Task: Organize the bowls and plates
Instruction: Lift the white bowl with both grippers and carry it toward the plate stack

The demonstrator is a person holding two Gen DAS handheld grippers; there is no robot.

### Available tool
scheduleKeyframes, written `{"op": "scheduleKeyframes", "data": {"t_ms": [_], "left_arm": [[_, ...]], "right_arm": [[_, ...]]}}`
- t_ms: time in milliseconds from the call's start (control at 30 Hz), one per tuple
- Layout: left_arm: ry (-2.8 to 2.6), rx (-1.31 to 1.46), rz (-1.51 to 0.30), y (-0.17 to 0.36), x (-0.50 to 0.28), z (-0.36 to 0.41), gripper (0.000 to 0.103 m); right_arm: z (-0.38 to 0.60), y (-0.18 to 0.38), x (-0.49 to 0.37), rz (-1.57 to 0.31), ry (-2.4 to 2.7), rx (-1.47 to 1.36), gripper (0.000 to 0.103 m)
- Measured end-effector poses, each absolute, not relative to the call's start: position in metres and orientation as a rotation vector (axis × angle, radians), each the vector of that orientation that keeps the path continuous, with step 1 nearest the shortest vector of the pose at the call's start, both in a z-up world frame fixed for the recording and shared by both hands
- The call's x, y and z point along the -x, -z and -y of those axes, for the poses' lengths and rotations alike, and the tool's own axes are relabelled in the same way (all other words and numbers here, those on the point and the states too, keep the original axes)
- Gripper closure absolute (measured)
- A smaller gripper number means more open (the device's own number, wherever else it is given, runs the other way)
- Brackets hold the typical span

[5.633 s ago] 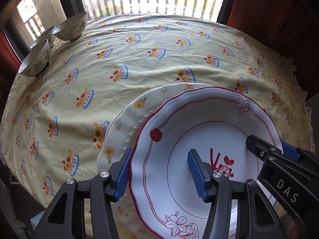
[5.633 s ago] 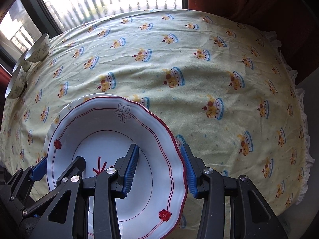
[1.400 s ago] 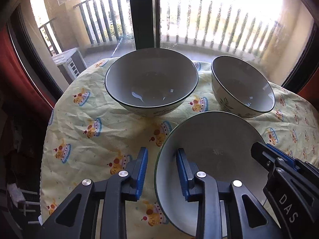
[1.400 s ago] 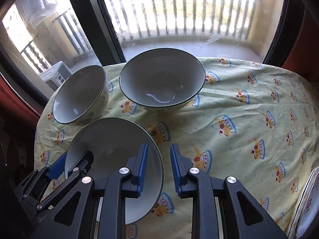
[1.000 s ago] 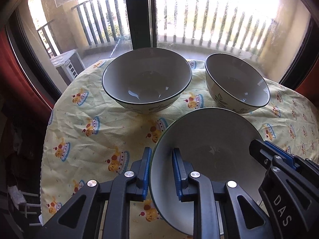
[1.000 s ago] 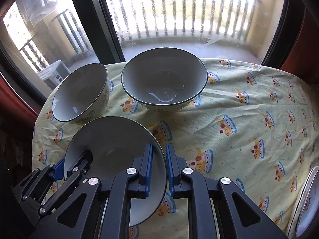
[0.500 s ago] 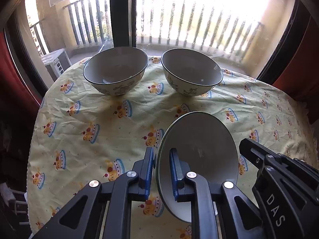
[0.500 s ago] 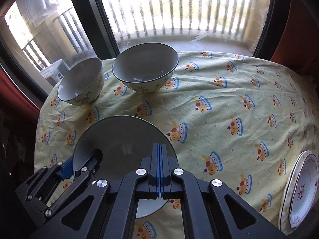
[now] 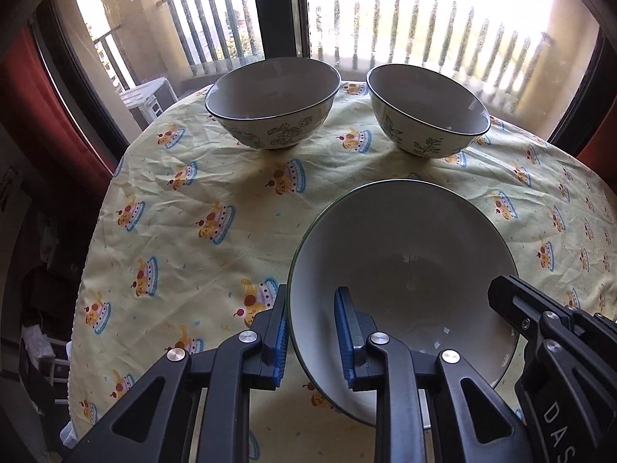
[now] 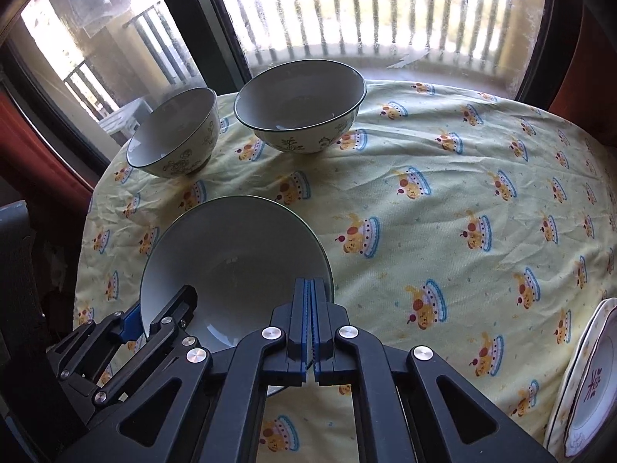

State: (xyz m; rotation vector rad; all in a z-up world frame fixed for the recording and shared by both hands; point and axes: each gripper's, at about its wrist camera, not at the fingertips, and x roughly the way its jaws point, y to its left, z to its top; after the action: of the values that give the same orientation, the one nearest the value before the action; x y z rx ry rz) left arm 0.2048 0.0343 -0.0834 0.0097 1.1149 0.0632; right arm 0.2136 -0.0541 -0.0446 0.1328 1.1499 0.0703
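Note:
A wide grey-white bowl with a dark green rim (image 9: 405,270) (image 10: 231,254) hangs between both grippers over the yellow cake-print tablecloth (image 9: 200,208). My left gripper (image 9: 310,332) straddles its left rim. The outer pad touches the rim, the inner pad sits inside the bowl, and the jaws are starting to open. My right gripper (image 10: 310,297) is shut tight at the bowl's right rim. It also shows in the left wrist view as the right gripper (image 9: 501,297). I cannot see the bowl's underside.
Two deeper floral bowls (image 9: 272,104) (image 9: 424,108) stand side by side at the table's far edge, just before a window with balcony railings. Stacked red-patterned plates (image 10: 590,378) lie at the right edge. The tablecloth drops off on the left.
Both grippers closed on the bowl's rims and drew it back from the two far bowls. It now sits more level, and the left pads stand wider apart than half a second ago.

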Motion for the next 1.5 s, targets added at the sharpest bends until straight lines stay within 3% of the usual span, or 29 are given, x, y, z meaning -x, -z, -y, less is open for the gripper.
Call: {"op": "scheduleKeyframes", "data": {"t_ms": [300, 367, 433, 500, 600, 667, 800, 833, 1500], "left_arm": [[-0.051, 0.001, -1.111, 0.081, -0.211, -0.042, 0.077], [-0.034, 0.001, -1.104, 0.077, -0.213, -0.042, 0.074], [-0.018, -0.008, -1.093, 0.075, -0.216, -0.041, 0.073], [-0.005, -0.031, -1.086, 0.077, -0.22, -0.039, 0.073], [0.014, -0.044, -1.099, 0.083, -0.225, -0.038, 0.073], [0.03, -0.058, -1.1, 0.087, -0.226, -0.037, 0.073], [0.055, -0.083, -1.105, 0.092, -0.227, -0.035, 0.078], [0.058, -0.081, -1.102, 0.092, -0.228, -0.035, 0.078], [0.059, -0.011, -1.118, 0.077, -0.198, -0.015, 0.078]], "right_arm": [[0.043, 0.034, -0.219, -1.135, -0.049, -0.036, 0.09], [0.041, 0.028, -0.219, -1.114, -0.031, -0.012, 0.077], [0.041, 0.022, -0.218, -1.074, -0.005, 0.001, 0.043], [0.043, 0.022, -0.22, -1.058, 0.022, 0.004, 0.04], [0.05, 0.035, -0.228, -1.11, 0.028, -0.072, 0.04], [0.052, 0.043, -0.23, -1.128, 0.043, -0.102, 0.046], [0.053, 0.06, -0.237, -1.166, 0.049, -0.143, 0.079], [0.052, 0.063, -0.237, -1.169, 0.052, -0.149, 0.081], [0.072, 0.038, -0.207, -1.144, 0.065, -0.128, 0.082]]}}
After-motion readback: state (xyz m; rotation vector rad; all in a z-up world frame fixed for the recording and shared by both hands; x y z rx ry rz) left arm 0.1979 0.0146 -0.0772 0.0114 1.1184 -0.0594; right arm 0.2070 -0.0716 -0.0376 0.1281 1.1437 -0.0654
